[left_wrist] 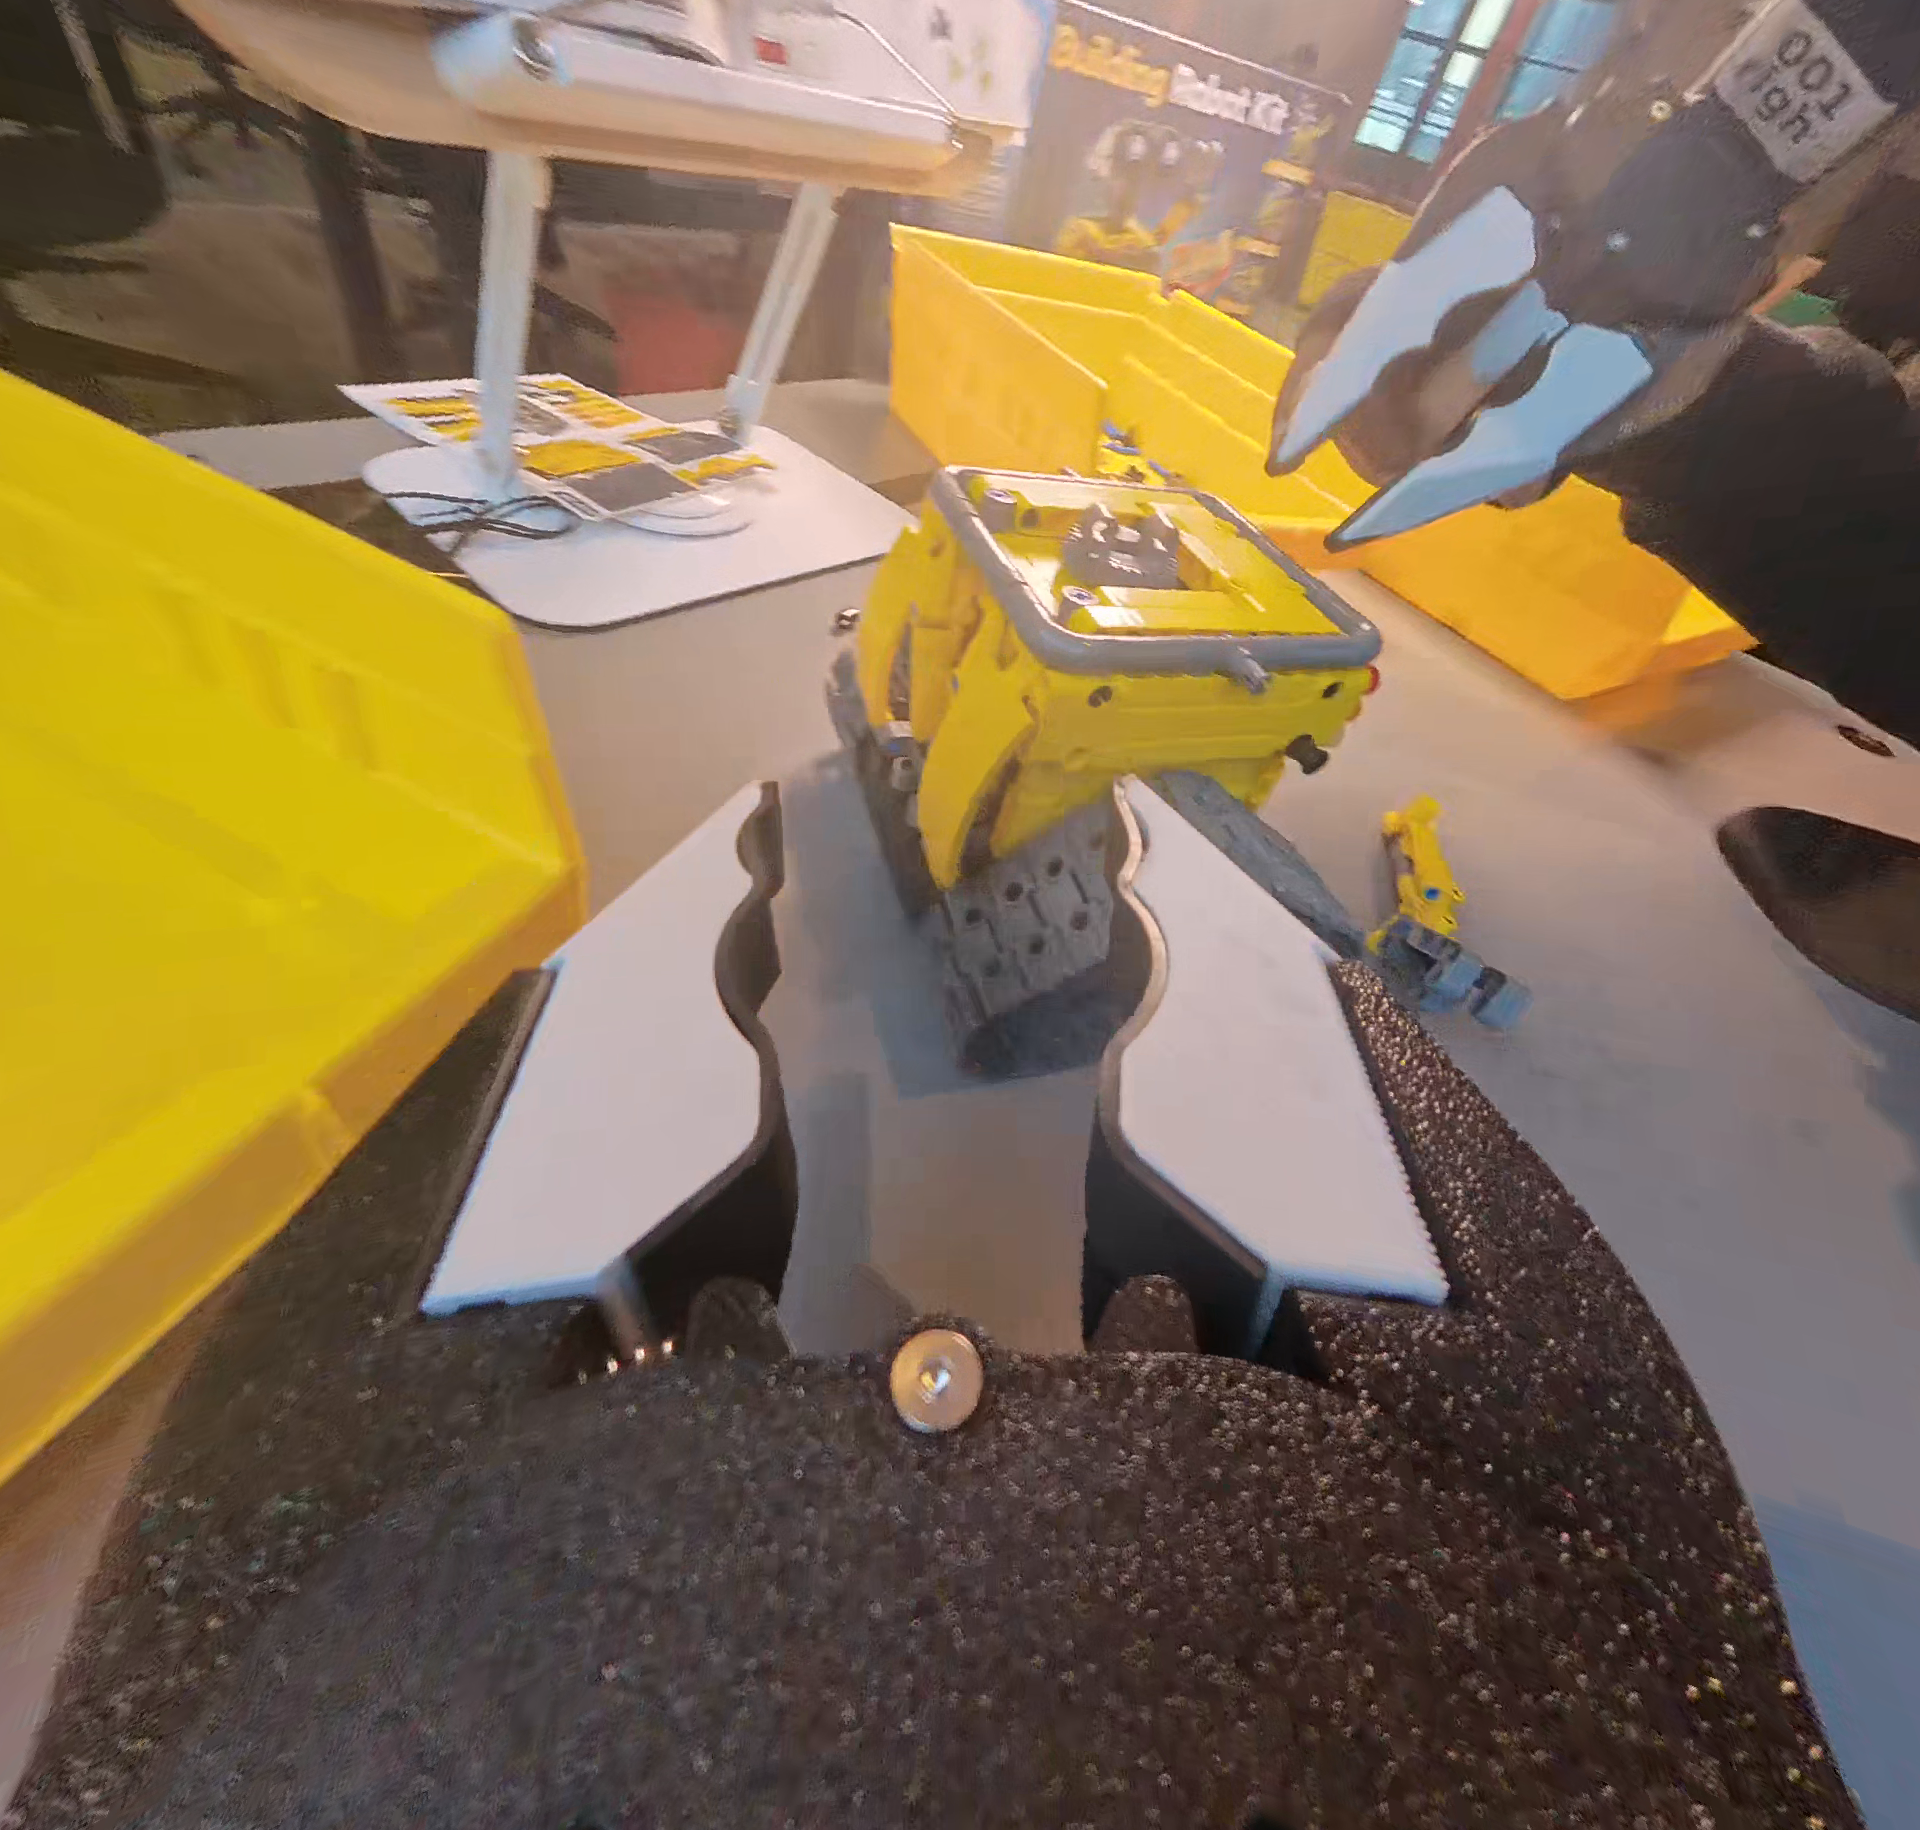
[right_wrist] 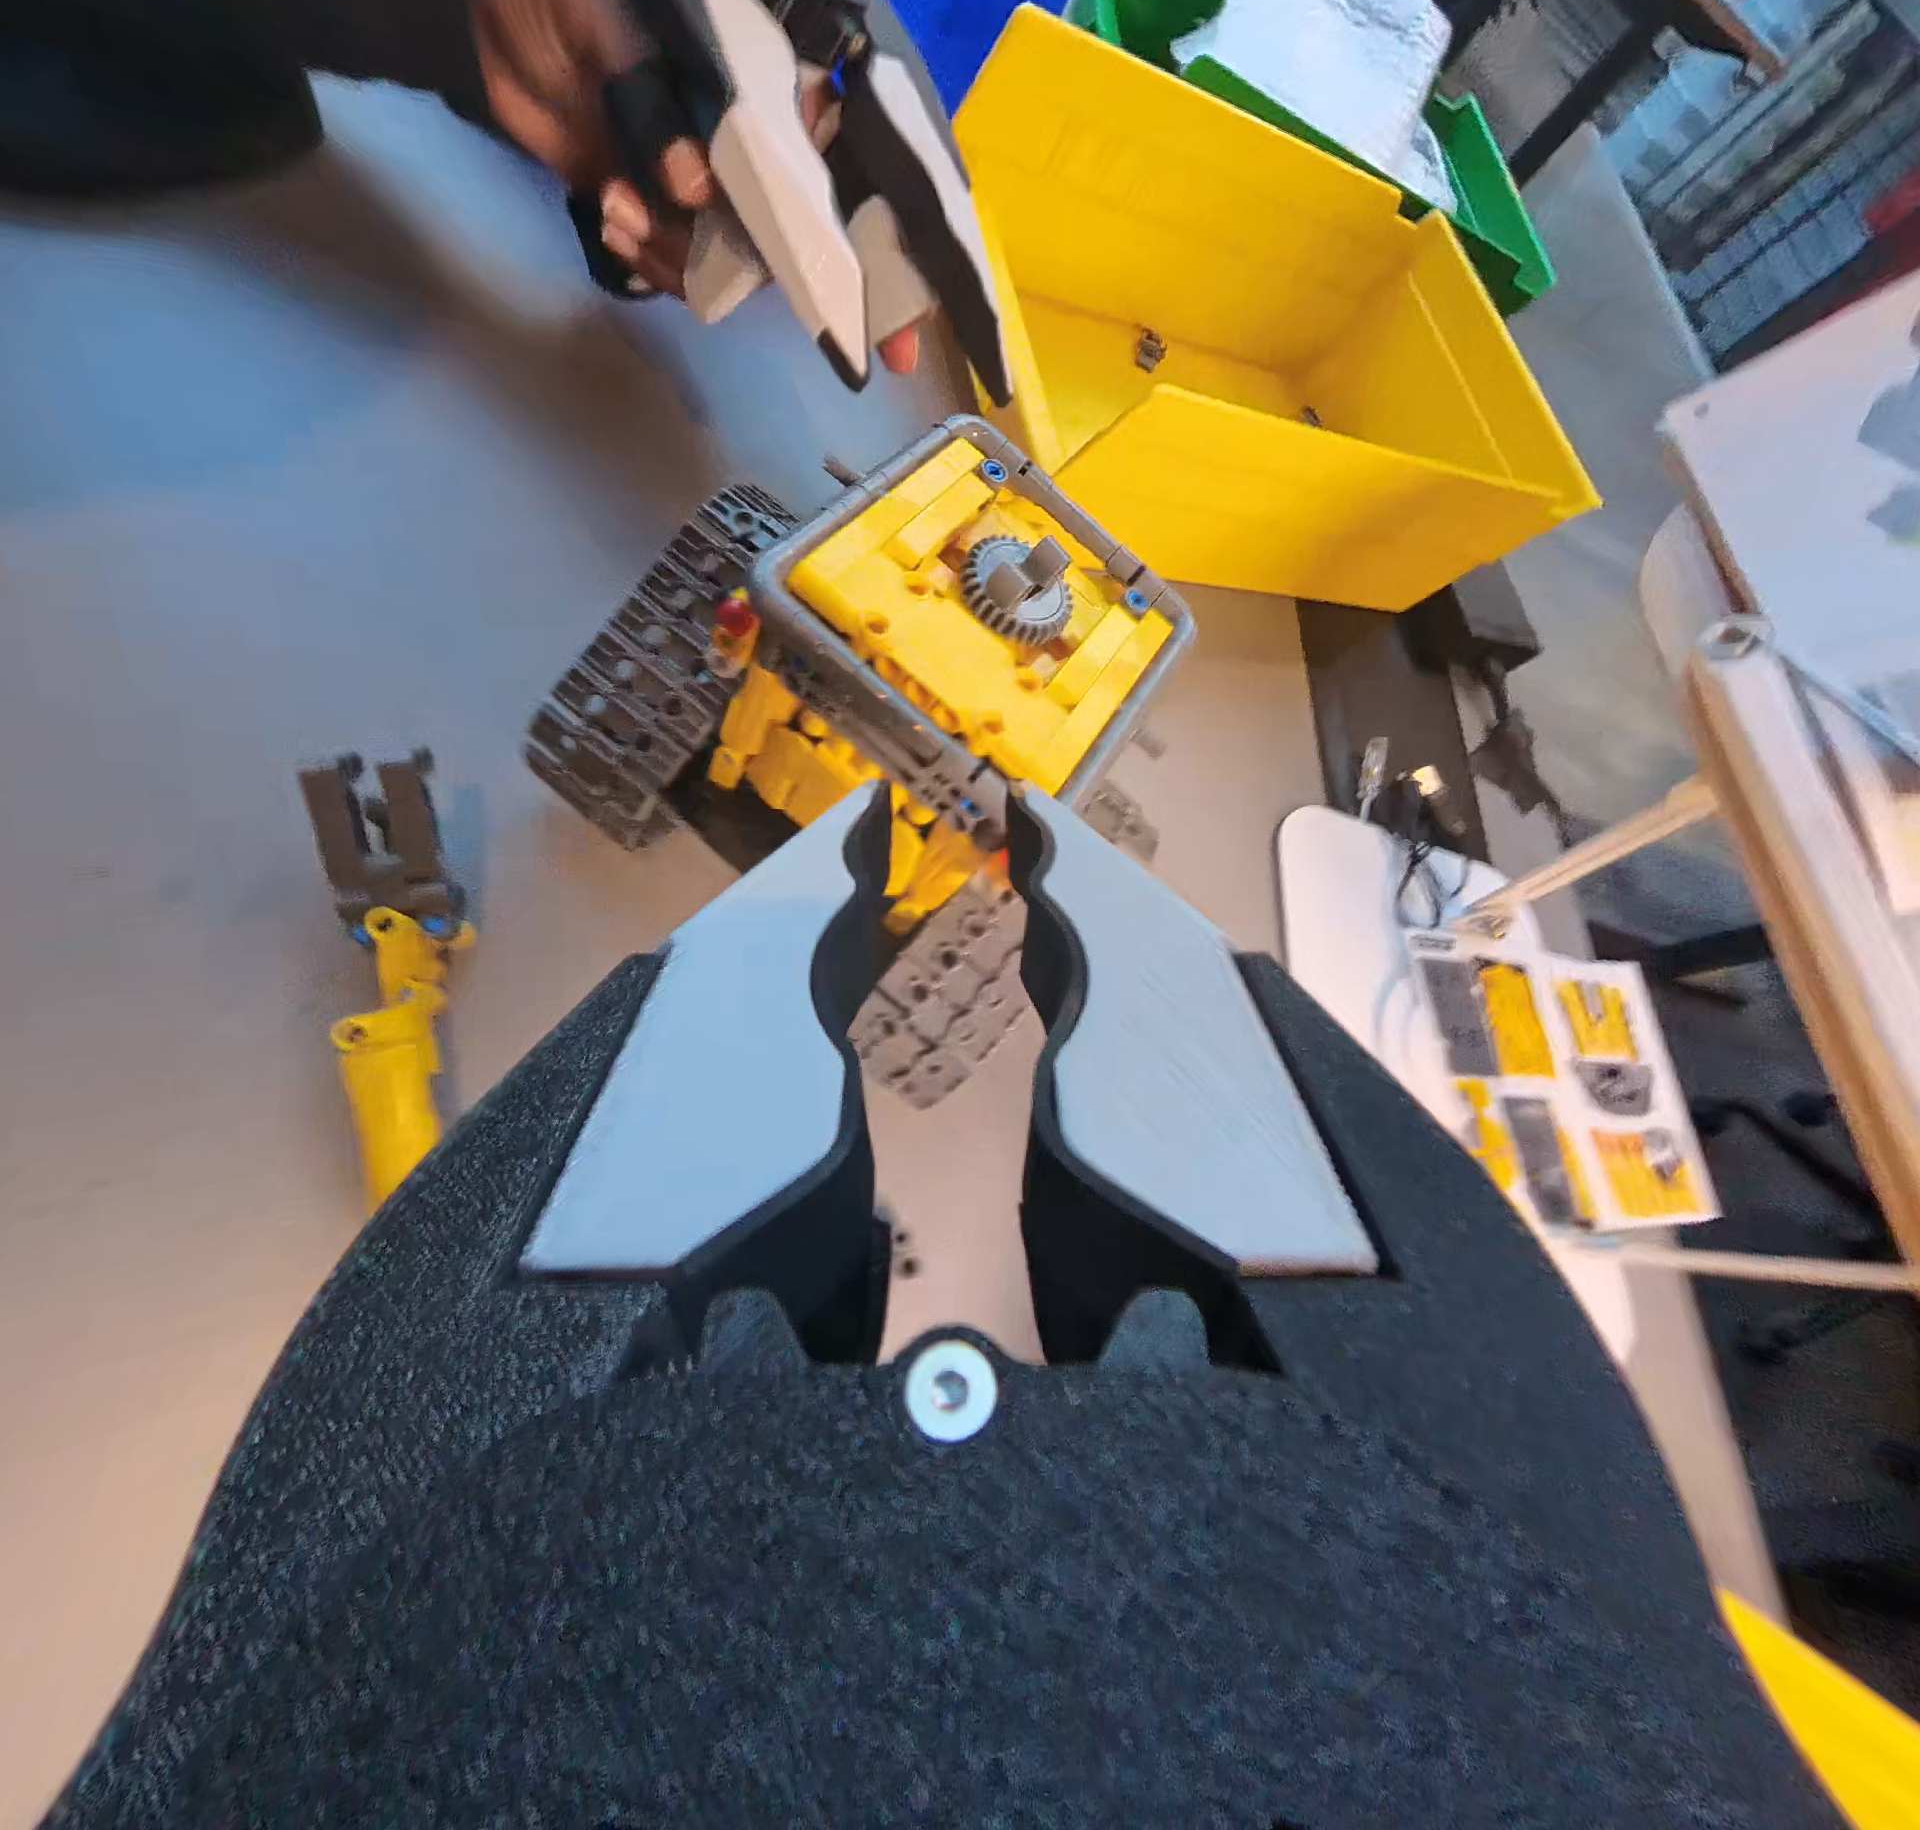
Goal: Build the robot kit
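L wrist cam: low over table (left_wrist: 1558, 1209), facing fwd along own fingers, close on toy tracked vehicle (left_wrist: 1091, 658). R wrist cam: higher, tilted down on same vehicle (right_wrist: 935, 637) from opposite side, also close. Shared: vehicle, loose yellow-grey part (left_wrist: 1439, 907) (right_wrist: 390, 959), sticker sheet (left_wrist: 582, 440) (right_wrist: 1548, 1094).

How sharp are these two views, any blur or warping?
Left wrist view: yellow tracked brick model fairly sharp, white desk lamp smeared, edges bowed. Right wrist view: model sharp, person's hand and left gripper motion-blurred.
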Demonstrator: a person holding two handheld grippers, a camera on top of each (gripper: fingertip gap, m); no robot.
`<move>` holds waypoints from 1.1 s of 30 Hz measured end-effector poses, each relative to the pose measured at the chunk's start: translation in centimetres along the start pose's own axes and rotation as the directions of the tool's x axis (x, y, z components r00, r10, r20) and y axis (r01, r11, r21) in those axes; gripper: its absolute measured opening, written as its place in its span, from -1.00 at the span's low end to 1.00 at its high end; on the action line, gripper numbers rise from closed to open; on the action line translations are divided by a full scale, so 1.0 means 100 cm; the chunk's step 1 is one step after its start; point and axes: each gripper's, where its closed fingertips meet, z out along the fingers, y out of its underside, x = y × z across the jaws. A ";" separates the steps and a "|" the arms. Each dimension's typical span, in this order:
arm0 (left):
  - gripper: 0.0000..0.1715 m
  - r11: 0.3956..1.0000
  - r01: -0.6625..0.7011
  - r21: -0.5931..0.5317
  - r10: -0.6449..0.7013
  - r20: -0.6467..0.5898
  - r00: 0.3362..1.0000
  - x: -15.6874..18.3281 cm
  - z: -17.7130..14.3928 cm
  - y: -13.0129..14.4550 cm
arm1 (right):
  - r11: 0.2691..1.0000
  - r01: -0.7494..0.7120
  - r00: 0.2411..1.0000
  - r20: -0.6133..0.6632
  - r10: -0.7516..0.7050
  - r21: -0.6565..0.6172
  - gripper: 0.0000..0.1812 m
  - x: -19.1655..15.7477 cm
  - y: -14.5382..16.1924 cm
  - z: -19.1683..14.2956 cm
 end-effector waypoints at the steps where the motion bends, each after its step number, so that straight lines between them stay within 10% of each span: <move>1: -0.26 1.000 -0.004 -0.018 0.004 -0.029 1.000 0.007 0.003 0.004 | 0.998 -0.057 0.998 0.021 0.057 0.009 -0.72 -0.011 0.000 -0.005; 10: -0.30 0.988 -0.068 -0.139 0.046 -0.154 0.987 0.044 0.023 0.029 | 0.937 -0.136 0.906 0.343 0.249 -0.322 -0.46 -0.149 0.063 0.001; 13: -0.62 0.986 -0.071 -0.150 0.037 -0.221 0.974 0.059 0.021 0.033 | 0.922 -0.109 0.919 0.315 0.236 -0.372 -0.82 -0.152 0.078 0.006; 17: -0.78 0.986 -0.082 -0.143 0.044 -0.251 0.967 0.075 0.026 0.034 | 0.929 -0.133 0.896 0.359 0.262 -0.346 -0.83 -0.169 0.066 0.002; 33: -0.45 0.926 -0.348 -0.150 0.309 -0.233 0.922 0.079 0.022 0.042 | 0.948 -0.134 0.920 0.319 0.227 -0.290 -0.79 -0.188 0.054 0.008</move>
